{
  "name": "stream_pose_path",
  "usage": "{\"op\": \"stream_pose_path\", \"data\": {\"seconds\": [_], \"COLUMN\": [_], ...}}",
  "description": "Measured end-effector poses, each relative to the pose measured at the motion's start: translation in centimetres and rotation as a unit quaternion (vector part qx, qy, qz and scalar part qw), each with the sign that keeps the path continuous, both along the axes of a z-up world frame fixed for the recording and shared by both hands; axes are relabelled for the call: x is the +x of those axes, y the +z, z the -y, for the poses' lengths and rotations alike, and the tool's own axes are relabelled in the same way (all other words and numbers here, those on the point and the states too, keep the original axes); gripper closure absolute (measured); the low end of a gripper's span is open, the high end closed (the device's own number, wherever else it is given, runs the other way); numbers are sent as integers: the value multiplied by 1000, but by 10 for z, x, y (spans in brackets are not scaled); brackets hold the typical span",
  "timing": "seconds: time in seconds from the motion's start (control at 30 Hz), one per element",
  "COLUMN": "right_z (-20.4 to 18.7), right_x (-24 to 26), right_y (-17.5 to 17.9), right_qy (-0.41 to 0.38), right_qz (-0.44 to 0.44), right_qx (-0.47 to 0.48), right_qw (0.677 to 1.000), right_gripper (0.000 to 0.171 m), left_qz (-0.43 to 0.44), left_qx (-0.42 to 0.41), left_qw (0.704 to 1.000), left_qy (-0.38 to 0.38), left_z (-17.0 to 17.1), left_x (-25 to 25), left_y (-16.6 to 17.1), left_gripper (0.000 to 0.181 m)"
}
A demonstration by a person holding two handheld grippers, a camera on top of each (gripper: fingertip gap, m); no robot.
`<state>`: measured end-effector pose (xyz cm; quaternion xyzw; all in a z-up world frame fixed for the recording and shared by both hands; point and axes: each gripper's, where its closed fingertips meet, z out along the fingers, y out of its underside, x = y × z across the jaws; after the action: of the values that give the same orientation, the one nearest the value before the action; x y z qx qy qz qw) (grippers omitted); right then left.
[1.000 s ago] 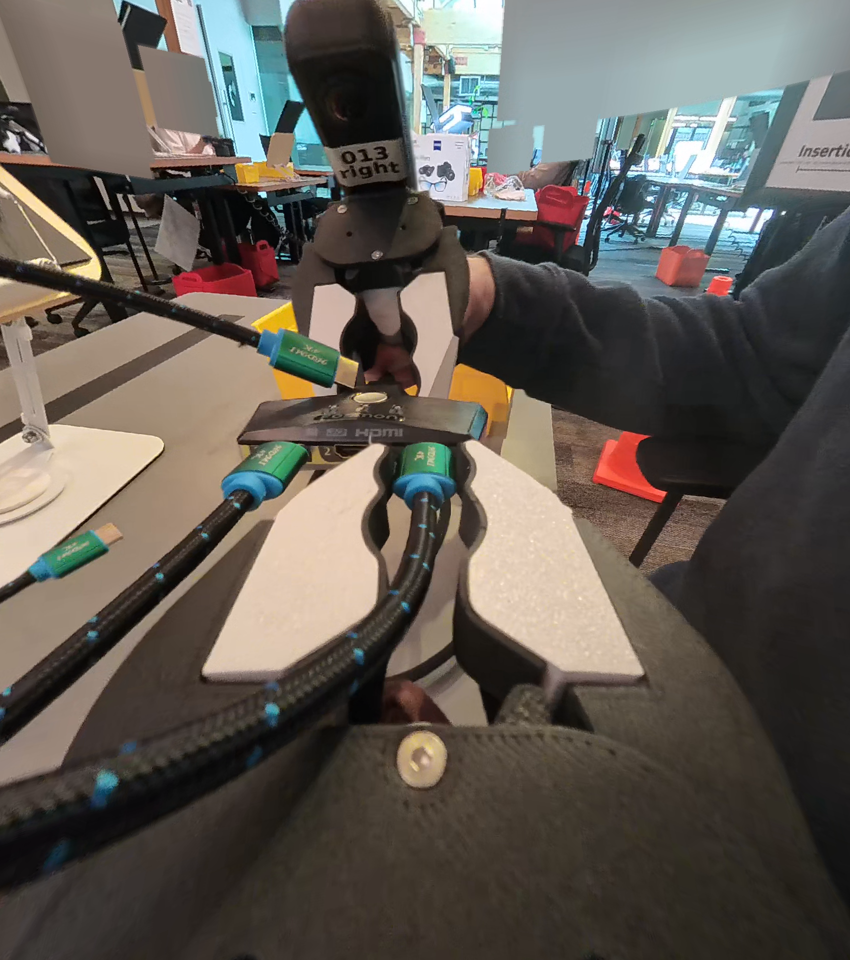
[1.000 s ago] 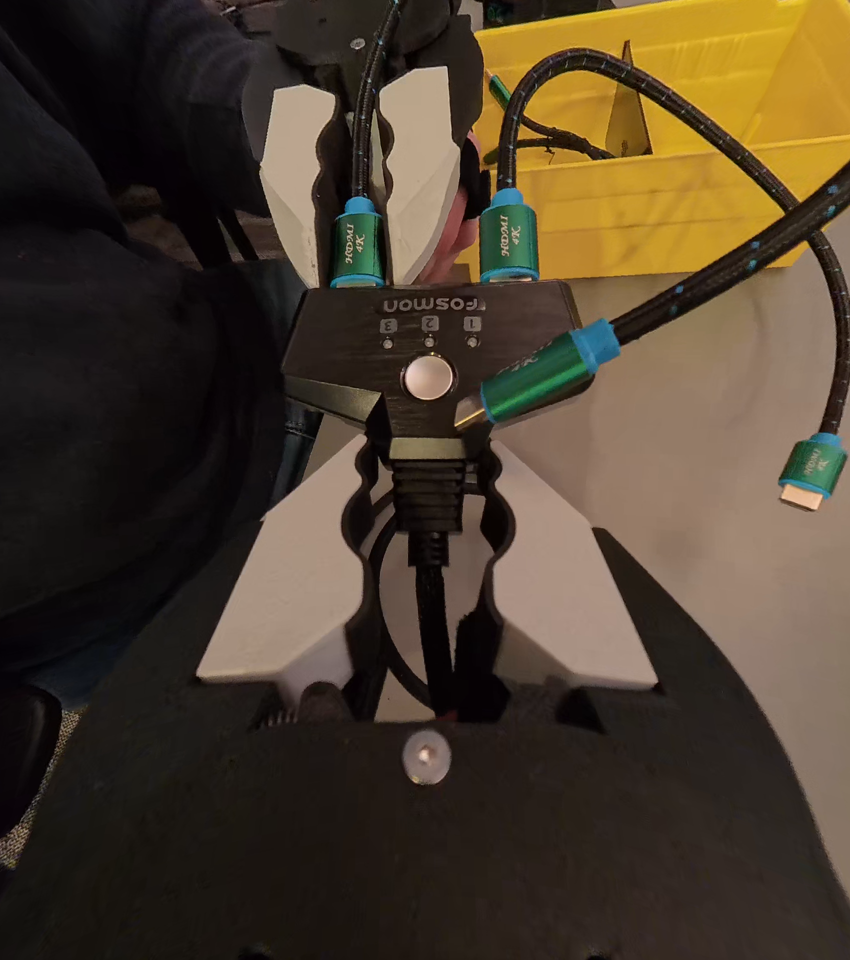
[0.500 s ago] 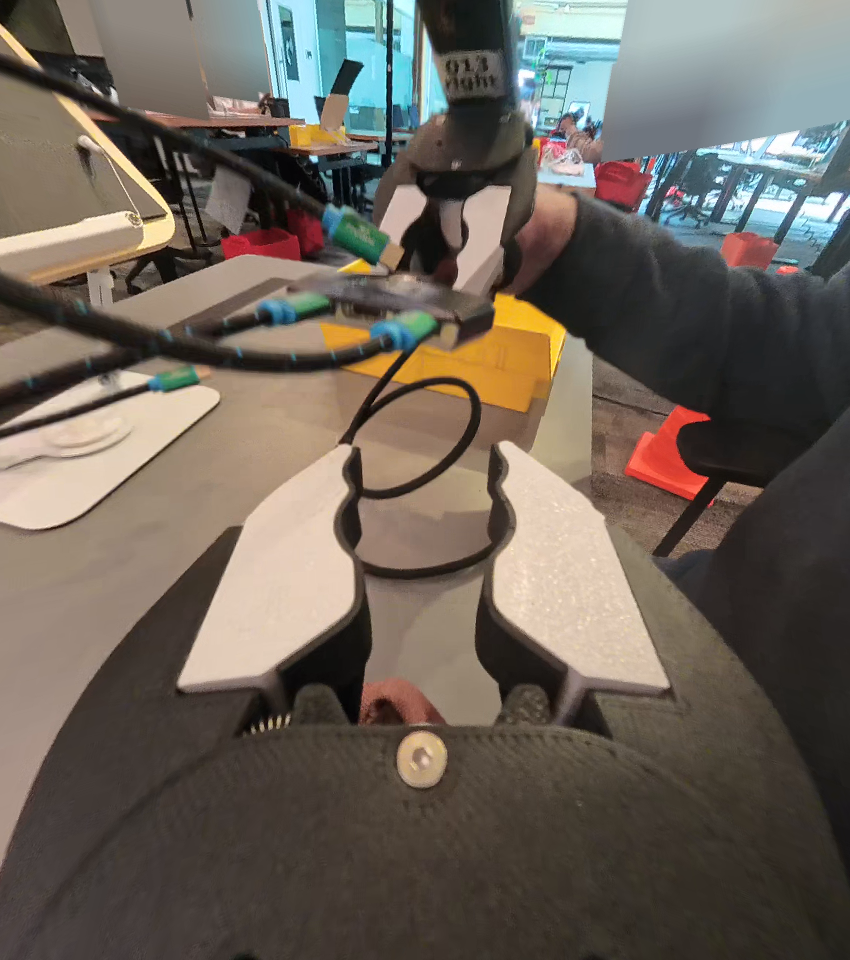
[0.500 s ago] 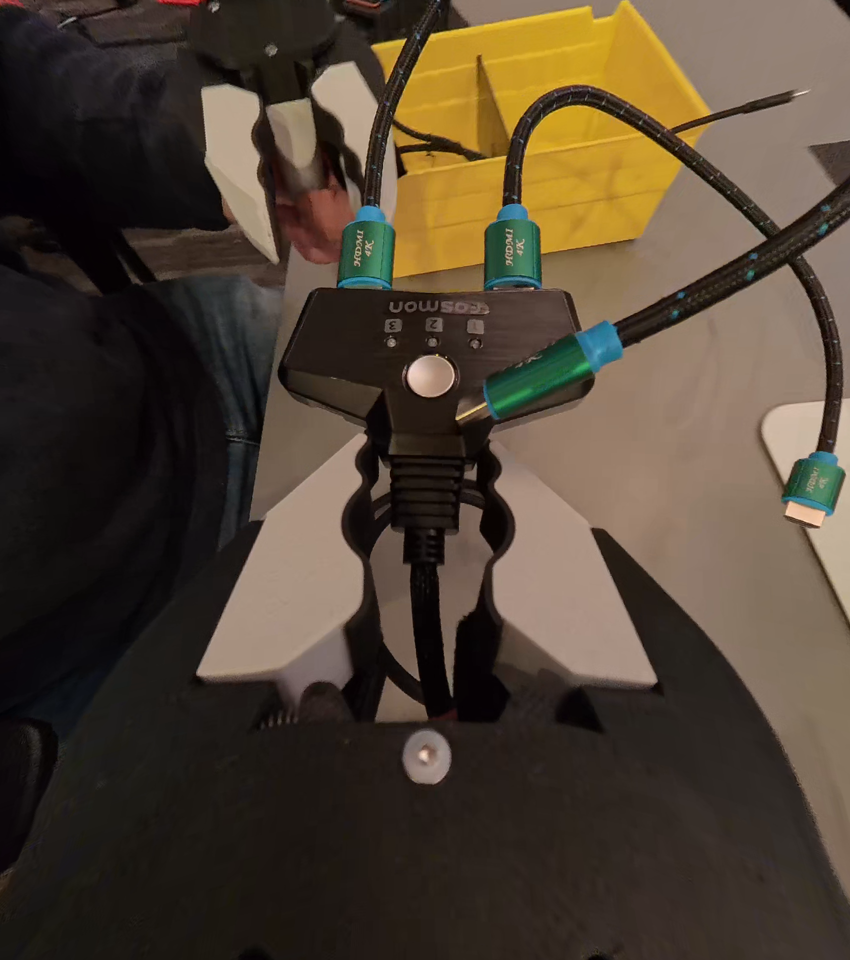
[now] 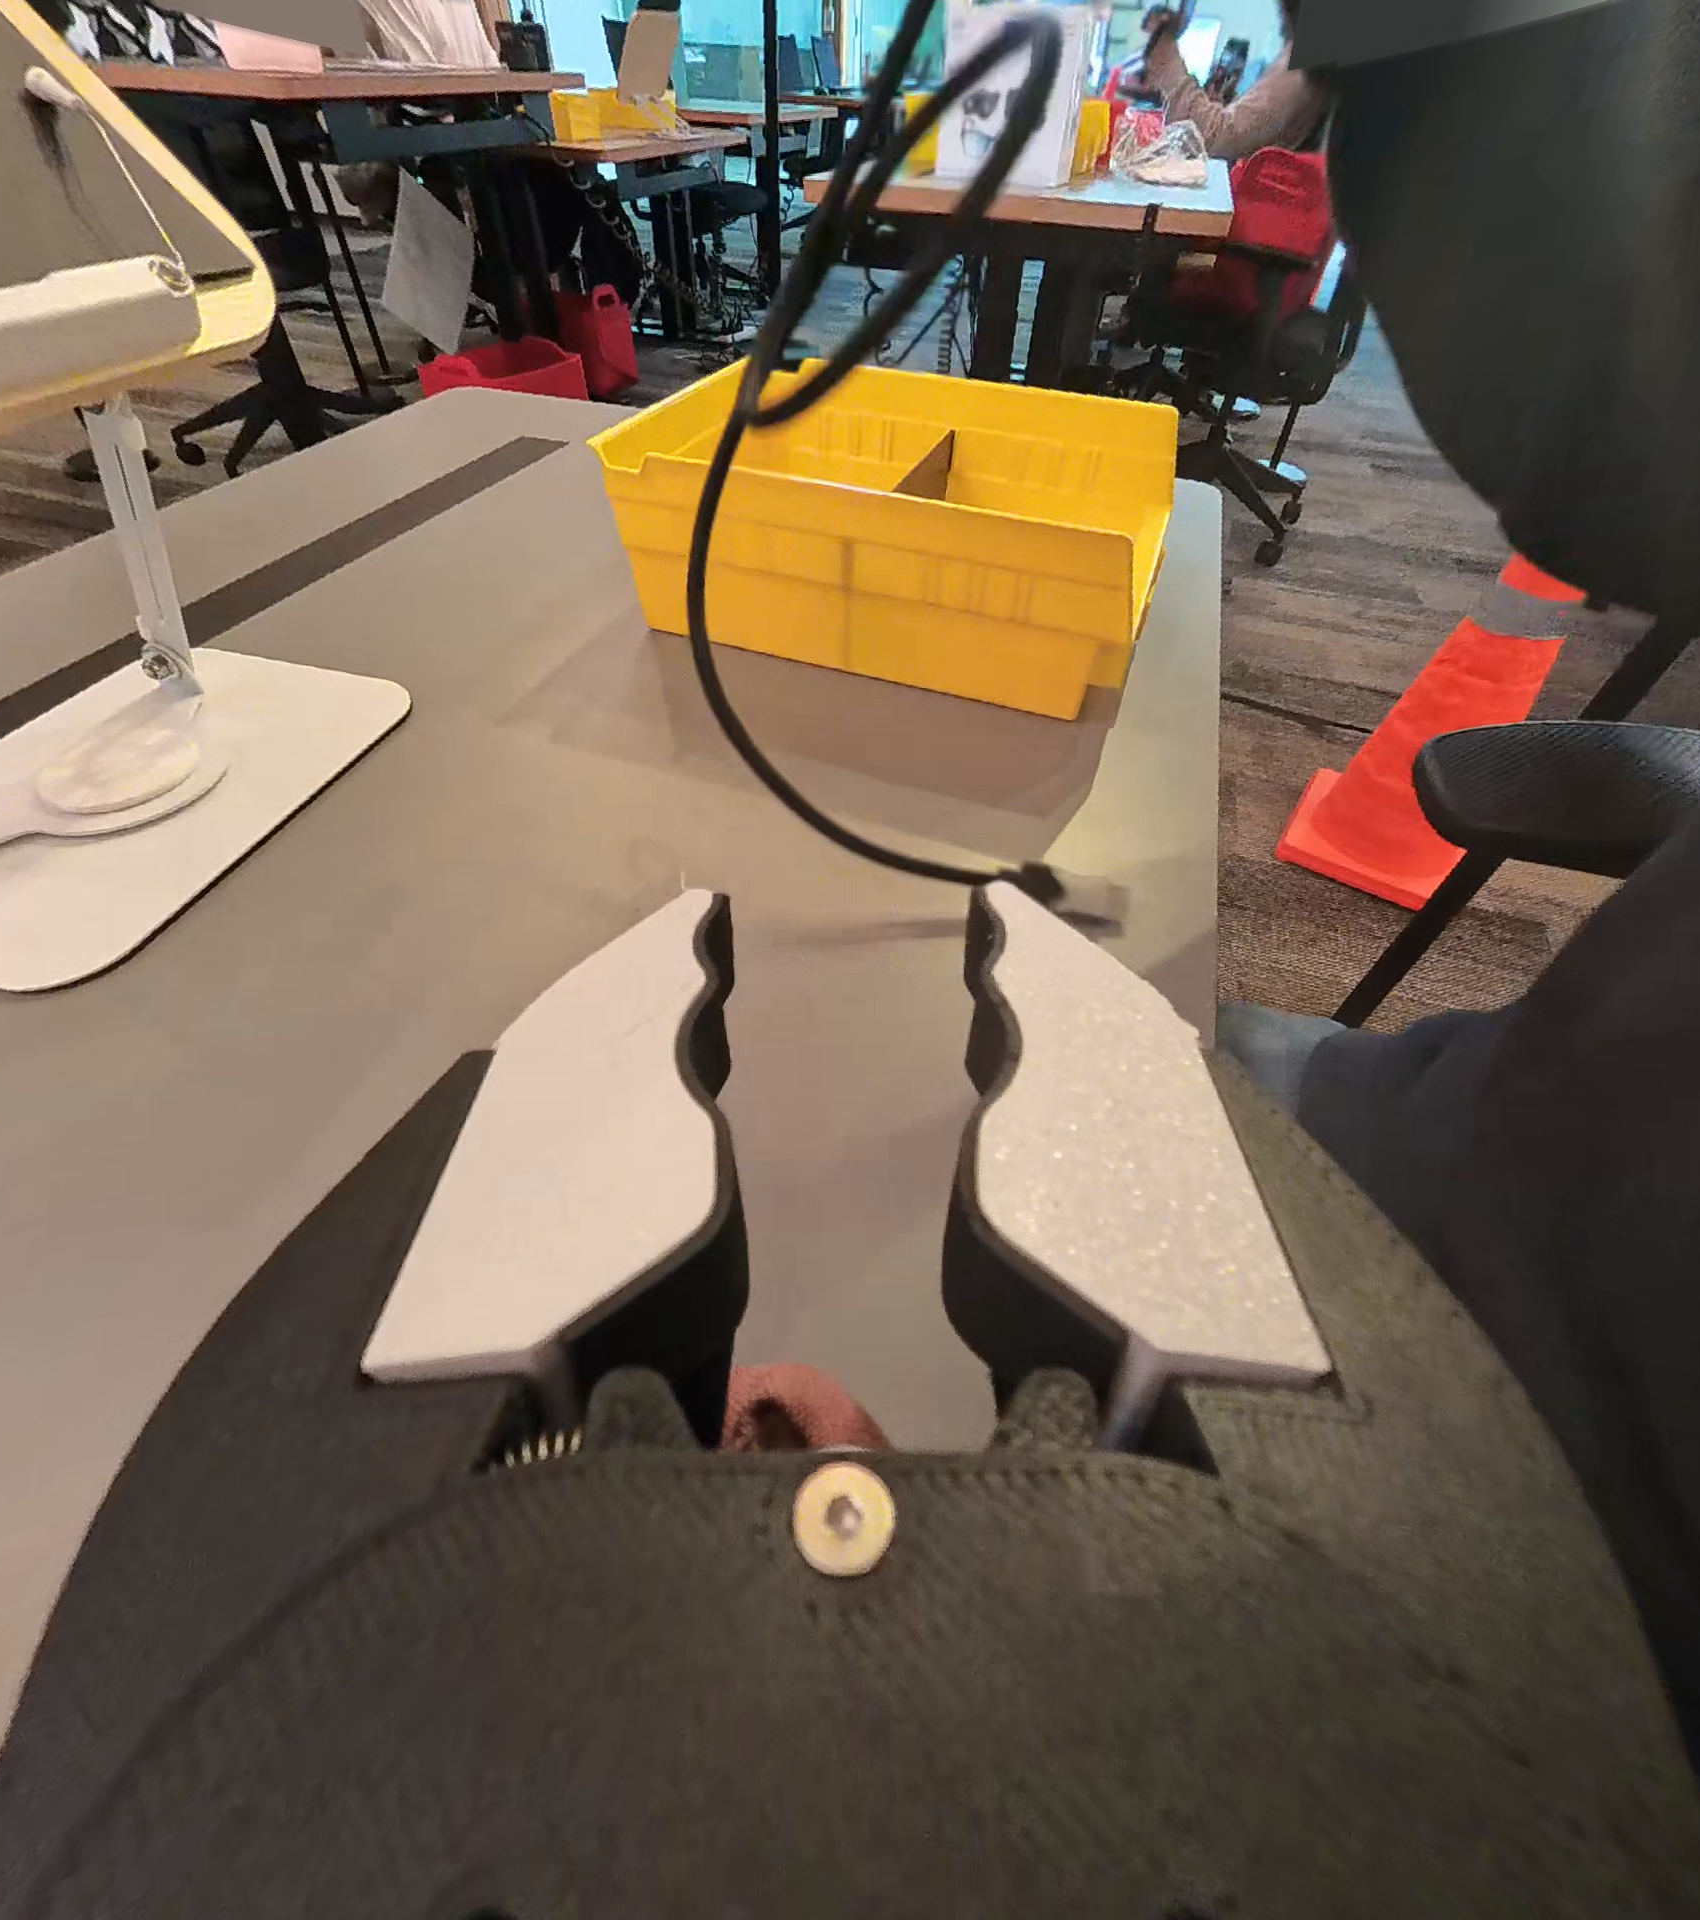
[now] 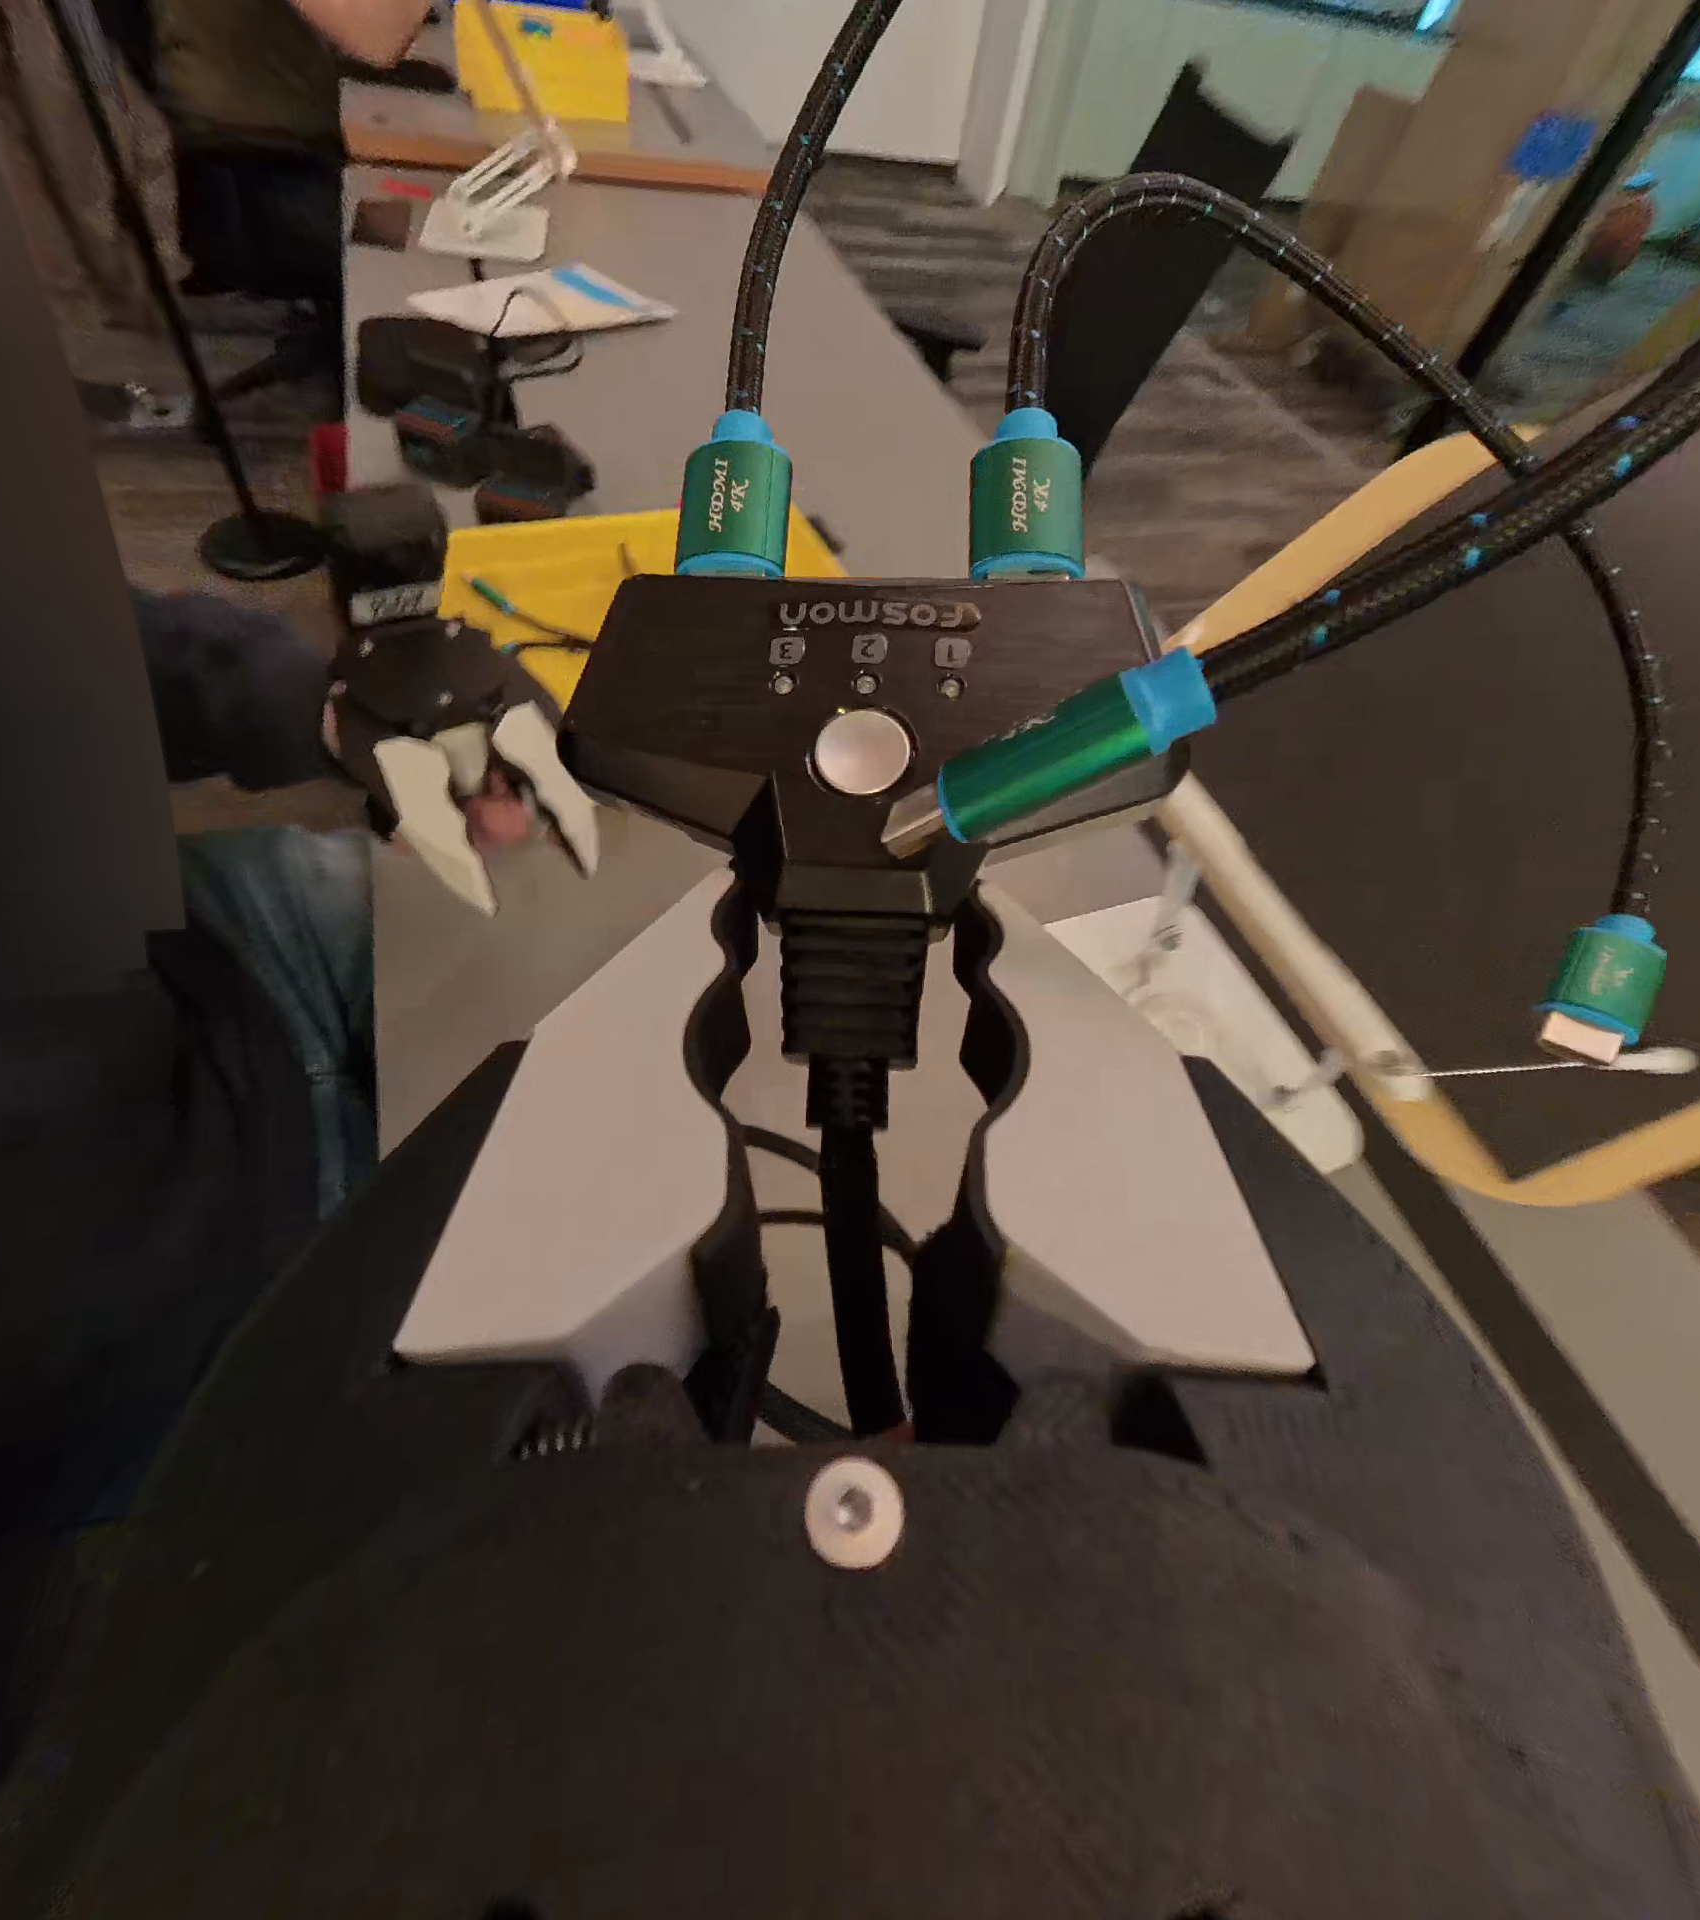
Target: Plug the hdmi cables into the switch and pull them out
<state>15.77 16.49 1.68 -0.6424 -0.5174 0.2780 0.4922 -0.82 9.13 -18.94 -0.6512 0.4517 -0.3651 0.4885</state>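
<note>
My right gripper [image 6: 851, 904] is shut on the ribbed neck of the black HDMI switch [image 6: 721, 686] and holds it up in the air. Two green HDMI plugs [image 6: 732, 499] [image 6: 1022, 499] sit in its far ports. A third green plug [image 6: 1054, 758] lies across the switch's right side with its metal tip showing. A fourth plug [image 6: 1599, 987] dangles at the right. My left gripper [image 5: 846, 904] is open and empty above the grey table [image 5: 410, 1039]; it also shows in the right wrist view [image 6: 482, 821], left of the switch. A thin black cable [image 5: 711, 644] hangs down, its small plug end [image 5: 1085, 894] by my right fingertip.
A yellow divided bin [image 5: 887, 540] stands at the table's far side. A white stand base [image 5: 129, 800] with a wood-edged board sits at the left. An orange cone [image 5: 1428, 748] and a chair arm [image 5: 1594, 779] are off the table's right edge. The tips of one gripper are about 25 cm away from the tips of the other.
My left gripper let go of the green plug in the switch, opened and drew back. My right gripper lifted the switch with its cables up and out of the left view.
</note>
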Motion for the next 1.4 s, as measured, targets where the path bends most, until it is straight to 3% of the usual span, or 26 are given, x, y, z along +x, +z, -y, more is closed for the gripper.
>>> {"op": "stream_pose_path", "data": {"seconds": [0.37,0.5,0.63,0.73,0.93,1.2,1.4], "right_z": [-32,-37,-40,-50,-87,-100,-113], "right_x": [87,115,134,144,171,176,186], "right_y": [151,183,191,167,82,-35,-119], "right_qy": [-126,-160,-189,-201,-255,-269,-277], "right_qz": [12,12,16,13,37,54,14], "right_qx": [102,120,129,107,46,-47,-113], "right_qw": [987,980,973,974,965,960,954], "right_gripper": [134,135,134,134,134,134,135], "left_qz": [-1,2,1,0,-3,-8,-17], "left_qx": [-9,-9,-14,-18,-17,-23,-22], "left_qw": [1000,1000,1000,1000,1000,1000,1000], "left_qy": [3,3,2,-2,-1,-4,-8], "left_z": [-2,-2,-3,-2,-1,-2,1], "left_x": [0,1,2,5,5,6,8], "left_y": [-7,-7,-10,-13,-13,-18,-22], "left_gripper": [140,140,140,140,140,140,140]}}
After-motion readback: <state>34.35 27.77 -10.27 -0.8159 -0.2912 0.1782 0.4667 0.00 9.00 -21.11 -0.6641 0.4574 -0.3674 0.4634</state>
